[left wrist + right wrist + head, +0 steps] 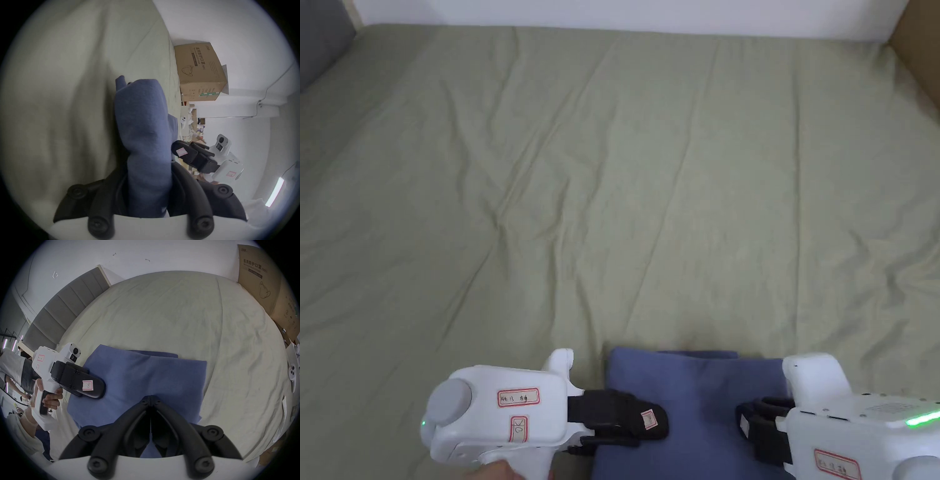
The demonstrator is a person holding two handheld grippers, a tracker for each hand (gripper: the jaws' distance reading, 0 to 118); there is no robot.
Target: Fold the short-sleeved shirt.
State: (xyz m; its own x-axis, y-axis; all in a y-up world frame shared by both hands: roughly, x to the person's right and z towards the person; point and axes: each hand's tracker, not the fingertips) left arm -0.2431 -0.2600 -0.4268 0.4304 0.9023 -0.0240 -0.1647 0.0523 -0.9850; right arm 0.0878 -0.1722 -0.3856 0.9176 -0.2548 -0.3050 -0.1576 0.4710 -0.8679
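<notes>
Head view: folded blue shirt [700, 406] lay on bed [612, 187]; left tool [650, 425] clamped its edge; right tool [150, 400] closed, empty.

matt blue cloth shirt [700, 400]; wrinkled cloth sheet [612, 187]

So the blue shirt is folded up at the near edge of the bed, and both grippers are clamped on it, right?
Not quite. The left gripper has shirt cloth between its jaws, as its own view shows. The right gripper is shut with its jaws meeting tip to tip above the cloth, holding nothing, as the right gripper view shows. The shirt is folded and lies at the near edge of the bed.
</notes>
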